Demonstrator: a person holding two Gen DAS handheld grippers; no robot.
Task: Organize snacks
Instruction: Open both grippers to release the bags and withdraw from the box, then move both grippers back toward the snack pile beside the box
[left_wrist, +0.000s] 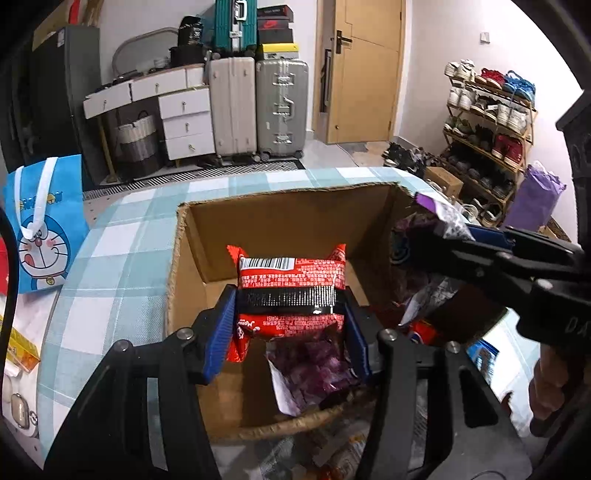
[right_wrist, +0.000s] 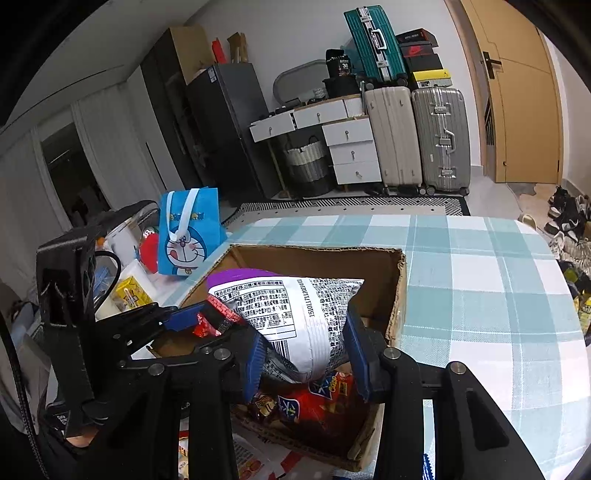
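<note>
An open cardboard box (left_wrist: 295, 214) sits on the checked tablecloth; it also shows in the right wrist view (right_wrist: 399, 288). My left gripper (left_wrist: 290, 325) is shut on a red and black snack packet (left_wrist: 291, 280) and holds it over the box's left half. My right gripper (right_wrist: 306, 350) is shut on a purple and white snack bag (right_wrist: 295, 314) above the box; in the left wrist view it enters from the right (left_wrist: 461, 236). A purple packet (left_wrist: 314, 373) and red snack packs (right_wrist: 314, 402) lie inside the box.
A blue Doraemon gift bag (left_wrist: 44, 225) stands left of the box, also in the right wrist view (right_wrist: 186, 236). A yellow carton (right_wrist: 131, 293) lies near it. Loose wrappers (left_wrist: 332, 450) lie in front of the box. Suitcases, drawers and a shoe rack (left_wrist: 491, 133) stand beyond the table.
</note>
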